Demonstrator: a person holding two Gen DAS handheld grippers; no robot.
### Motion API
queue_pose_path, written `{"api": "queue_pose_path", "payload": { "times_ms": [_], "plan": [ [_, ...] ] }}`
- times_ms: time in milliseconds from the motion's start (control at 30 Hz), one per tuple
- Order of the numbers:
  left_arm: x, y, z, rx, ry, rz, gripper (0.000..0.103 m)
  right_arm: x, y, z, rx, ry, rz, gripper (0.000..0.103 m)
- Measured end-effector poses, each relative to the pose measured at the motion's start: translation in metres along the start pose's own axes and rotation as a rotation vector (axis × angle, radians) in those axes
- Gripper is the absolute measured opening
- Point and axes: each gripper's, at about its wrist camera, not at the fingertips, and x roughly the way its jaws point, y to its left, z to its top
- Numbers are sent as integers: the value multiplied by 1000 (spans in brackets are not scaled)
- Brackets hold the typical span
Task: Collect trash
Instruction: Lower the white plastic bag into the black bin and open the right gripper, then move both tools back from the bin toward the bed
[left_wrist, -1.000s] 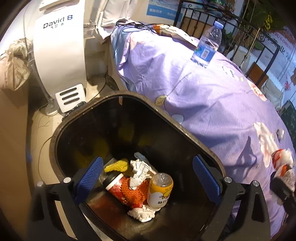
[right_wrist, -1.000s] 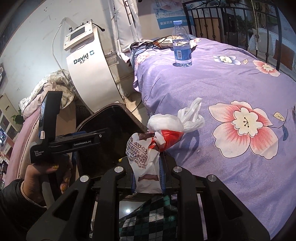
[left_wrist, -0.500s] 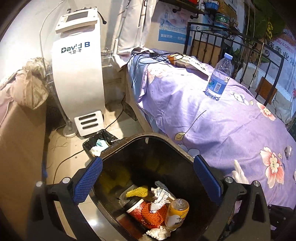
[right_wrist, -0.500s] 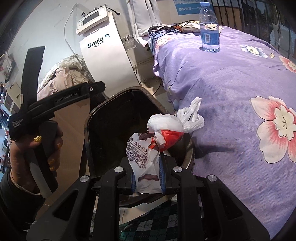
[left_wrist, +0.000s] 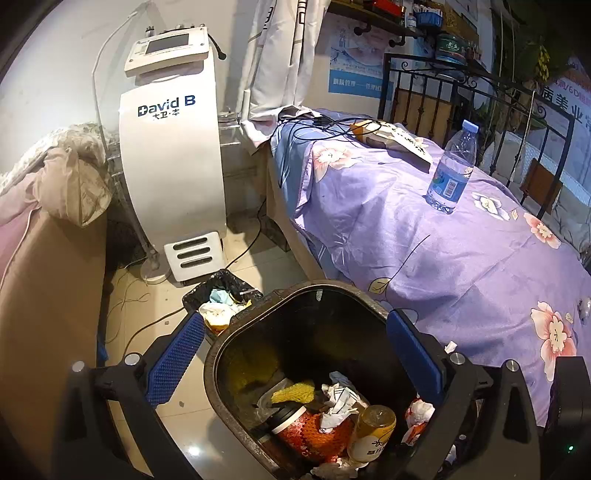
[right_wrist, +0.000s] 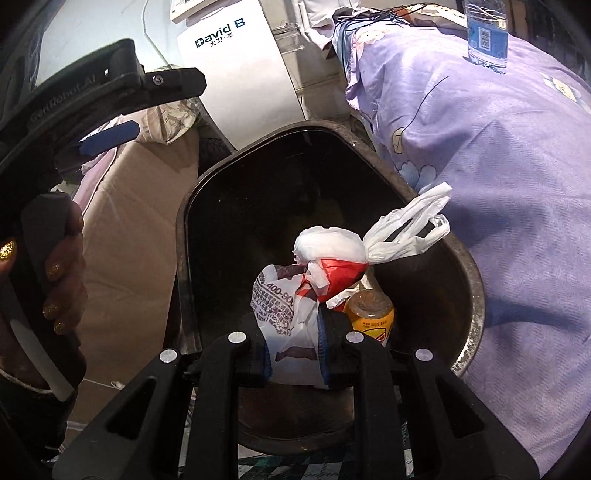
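A black trash bin (left_wrist: 236, 332) stands beside the bed and holds a yellow bottle (left_wrist: 371, 430), an orange-netted cup (left_wrist: 314, 432) and crumpled paper. My left gripper (left_wrist: 291, 354) is open and empty, raised above the bin. My right gripper (right_wrist: 293, 347) is shut on a white and red plastic bag (right_wrist: 325, 266) and holds it over the open bin (right_wrist: 184, 229), above the yellow bottle (right_wrist: 369, 312). The left gripper (right_wrist: 110, 136) shows at the upper left of the right wrist view.
A bed with a purple flowered cover (left_wrist: 461, 251) lies right of the bin, with a water bottle (left_wrist: 452, 173) standing on it and cables at its head. A white "David B" machine (left_wrist: 170, 162) and a small full waste basket (left_wrist: 218, 299) stand behind the bin.
My right gripper has carried the bag from over the bed edge to over the bin's opening. My left gripper has risen and pulled back from the bin.
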Motion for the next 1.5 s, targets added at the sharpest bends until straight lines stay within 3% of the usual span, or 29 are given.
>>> {"api": "queue_pose_path", "payload": {
  "times_ms": [200,233,333,367,533,833,1000,1200,1500],
  "plan": [
    [4,8,1,-35,2,0,97,11,6,4,-18,18,1,25],
    [5,9,1,-43,4,-3,97,13,6,3,-15,23,3,33],
    [6,13,1,-60,14,-20,97,12,8,0,-6,5,-2,71],
    [7,13,2,-61,15,-21,97,8,10,-2,-7,-11,-6,77],
    [8,12,2,-61,15,-21,97,-1,14,-4,-38,-37,-24,84],
    [12,10,1,-70,30,-34,97,-10,15,-7,-36,-54,-27,85],
    [13,-5,0,-43,41,-66,97,-34,9,-8,-24,-135,-55,85],
    [16,-48,-4,38,78,-158,97,-82,-17,-16,32,-255,-134,85],
    [11,-150,-20,248,127,-346,97,-163,-95,-48,256,-382,-289,86]
  ]
}}
